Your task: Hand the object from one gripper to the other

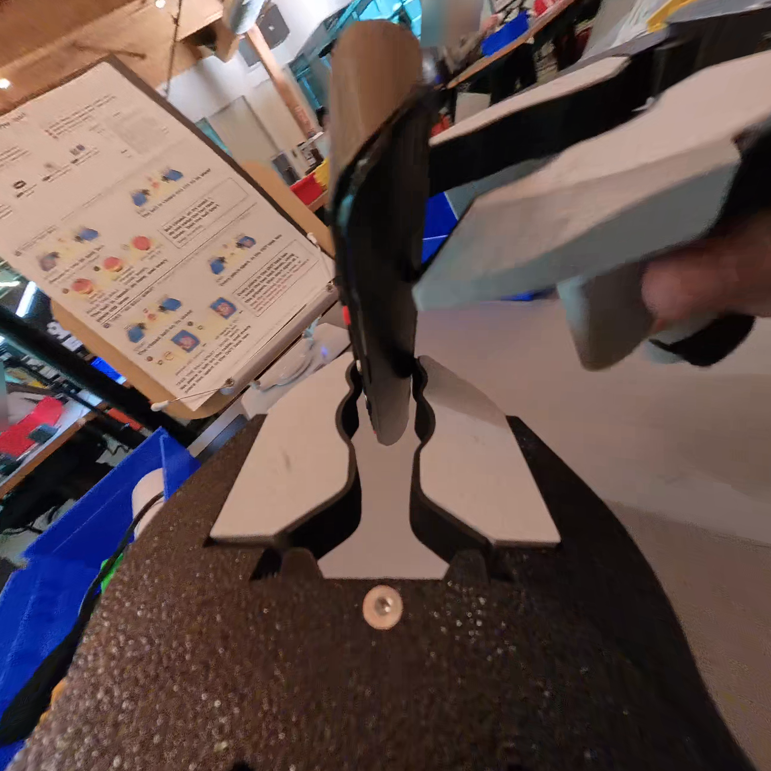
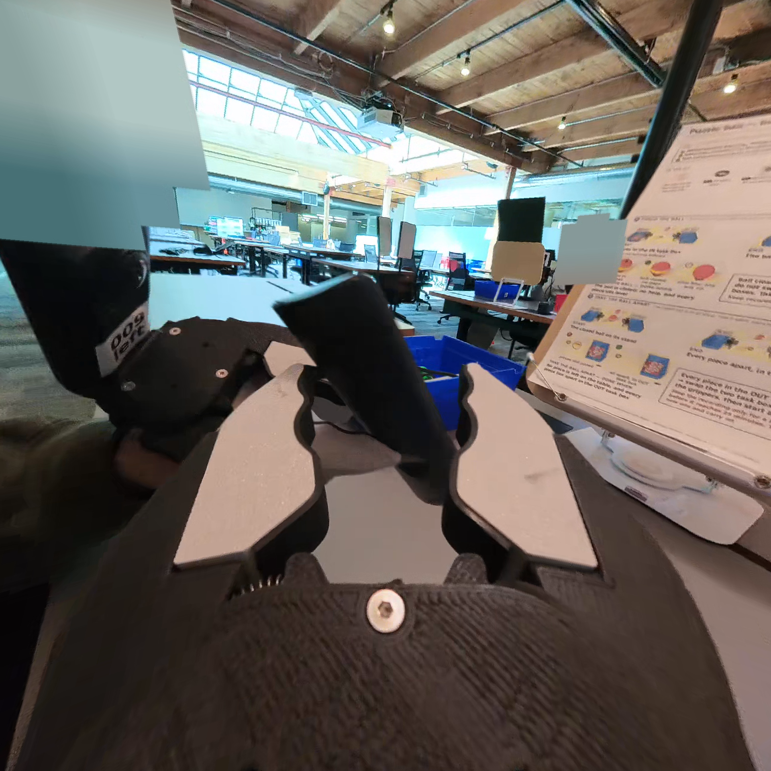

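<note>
- Closest to the cam in the left wrist view: my left gripper [image 1: 386, 400], fingers pinched tight on the bottom end of the remote [image 1: 375, 250], which stands roughly upright above them.
- Right gripper [image 2: 386, 400] is spread wide w/ the remote's dark back [image 2: 363, 375] sitting between the fingers, not squeezed yet afaict.
- Next imo: centre the body between the right pads, close firmly mid-length, clear of the left tips.
- Don't loosen the left until the right has it solid, else it tips out.
- Blue bin [image 2: 467, 371] + instruction board [image 2: 676, 308] behind, irrelevant.

Printed instruction sheet [image 2: 688, 300] on stand; white label [image 2: 125, 338] on left claw [image 2: 292, 371].
</note>
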